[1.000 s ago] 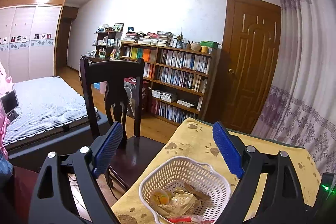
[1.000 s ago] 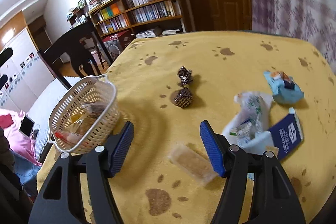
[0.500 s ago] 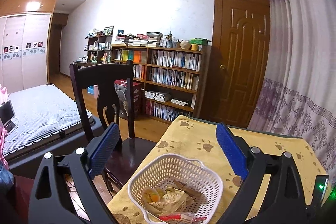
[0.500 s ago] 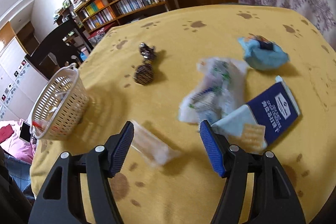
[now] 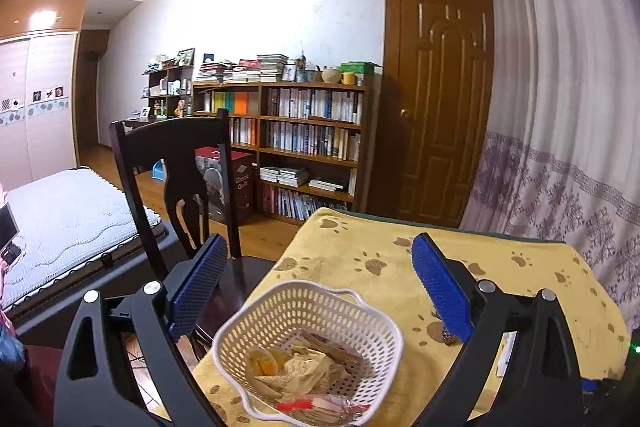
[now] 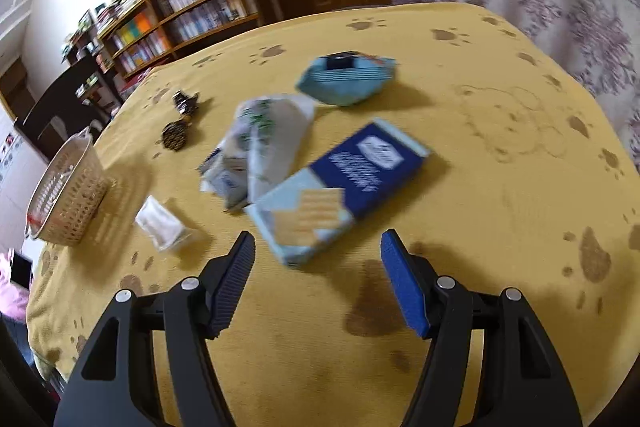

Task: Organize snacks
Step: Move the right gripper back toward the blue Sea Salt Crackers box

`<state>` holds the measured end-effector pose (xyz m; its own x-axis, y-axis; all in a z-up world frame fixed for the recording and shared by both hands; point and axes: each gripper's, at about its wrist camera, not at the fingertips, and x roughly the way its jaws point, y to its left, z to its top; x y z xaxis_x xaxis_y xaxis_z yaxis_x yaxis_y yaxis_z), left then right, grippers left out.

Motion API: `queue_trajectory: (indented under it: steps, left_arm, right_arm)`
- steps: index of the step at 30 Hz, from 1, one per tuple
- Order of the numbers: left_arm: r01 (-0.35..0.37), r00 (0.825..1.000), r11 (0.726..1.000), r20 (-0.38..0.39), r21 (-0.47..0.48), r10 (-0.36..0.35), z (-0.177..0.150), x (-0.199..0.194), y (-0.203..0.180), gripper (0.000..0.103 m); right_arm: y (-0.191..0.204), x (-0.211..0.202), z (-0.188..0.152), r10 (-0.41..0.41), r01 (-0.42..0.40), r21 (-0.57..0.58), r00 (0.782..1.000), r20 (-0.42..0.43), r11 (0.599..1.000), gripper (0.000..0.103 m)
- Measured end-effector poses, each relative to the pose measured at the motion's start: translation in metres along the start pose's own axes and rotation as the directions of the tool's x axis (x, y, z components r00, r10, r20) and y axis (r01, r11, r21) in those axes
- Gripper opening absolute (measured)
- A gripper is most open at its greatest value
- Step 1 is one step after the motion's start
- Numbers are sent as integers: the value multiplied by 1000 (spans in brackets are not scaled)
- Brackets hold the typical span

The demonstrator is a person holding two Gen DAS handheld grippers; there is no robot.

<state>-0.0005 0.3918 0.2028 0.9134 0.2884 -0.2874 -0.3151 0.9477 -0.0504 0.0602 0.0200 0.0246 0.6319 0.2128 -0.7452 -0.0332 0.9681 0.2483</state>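
Looking into the basket [image 5: 308, 339] at the bench's [image 6: 480, 147] left edge, the left view shows wrappers inside; the right shows loose snacks mid-bench, box [image 6: 340, 187] nearest. Left gripper [image 5: 316, 291] and right gripper [image 6: 318, 283] gape wide, empty.

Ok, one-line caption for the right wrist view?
Open right gripper hovers before a blue cracker box among loose snacks on the yellow paw-print cloth, white basket at left.

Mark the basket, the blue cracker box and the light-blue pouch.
basket [image 5: 360, 311]: left wrist view, bare far rim and wall.
blue cracker box [image 6: 356, 175]: right wrist view, dark-blue top face.
light-blue pouch [image 6: 344, 85]: right wrist view, middle of its front.
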Motion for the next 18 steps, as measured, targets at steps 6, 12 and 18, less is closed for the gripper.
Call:
queue_trajectory:
  steps: [6, 12, 18]
  left_arm:
    - [34, 999, 998, -16, 46, -33, -5, 3, -22, 95]
    - [52, 998, 997, -28, 64, -50, -9, 5, -31, 95]
    - [54, 998, 996, -34, 66, -52, -9, 8, -32, 95]
  right_arm:
    - [-8, 11, 8, 13, -12, 79, 1000, -13, 997, 66]
    - [-6, 40, 28, -11, 15, 165, 1000, -24, 986, 69]
    - [27, 60, 36, -159, 159, 29, 987, -3, 987, 69]
